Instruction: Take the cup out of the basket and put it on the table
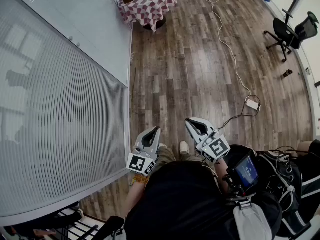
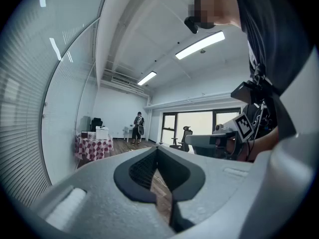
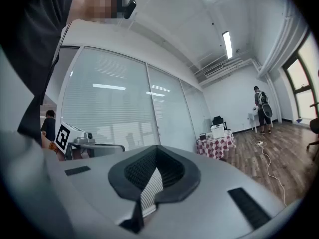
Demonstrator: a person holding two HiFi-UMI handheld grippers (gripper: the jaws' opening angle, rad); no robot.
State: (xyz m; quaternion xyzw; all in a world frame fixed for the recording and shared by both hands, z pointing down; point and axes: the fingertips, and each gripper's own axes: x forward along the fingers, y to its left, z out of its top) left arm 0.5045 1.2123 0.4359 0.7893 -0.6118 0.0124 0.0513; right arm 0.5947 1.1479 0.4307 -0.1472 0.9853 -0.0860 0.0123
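Note:
No cup and no basket show in any view. I hold both grippers close to my body, above a wooden floor, pointing forward. My left gripper (image 1: pixel 157 129) is shut with its jaws meeting at the tip and nothing between them; its own view shows the closed tip (image 2: pixel 157 149). To its right, my right gripper (image 1: pixel 189 120) is also shut and empty, its tip (image 3: pixel 157 148) closed. A table with a red checkered cloth (image 1: pixel 147 5) stands far ahead and carries a white box and small items.
A glass wall with blinds (image 1: pixel 60 109) runs along my left. A white cable leads over the floor to a power strip (image 1: pixel 253 104). A black office chair (image 1: pixel 292 30) stands at the far right. A person (image 3: pixel 261 108) stands at the far end of the room.

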